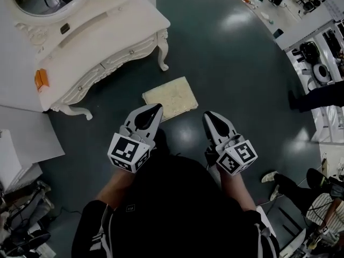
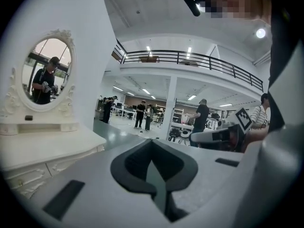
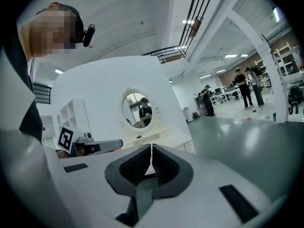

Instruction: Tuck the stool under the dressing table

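The stool point(image 1: 171, 97), seen as a cream padded square, is set on the dark floor point(image 1: 226, 63) just outside the dressing table point(image 1: 118, 20), off its front and not under it. The left gripper point(image 1: 156, 108) and the right gripper point(image 1: 207, 115) are held on the side of the stool away from the dressing table. Both pairs of jaws are pressed together with nothing between them. The left tip is seen at the stool's near edge and the right tip just beside its near corner; contact cannot be told.
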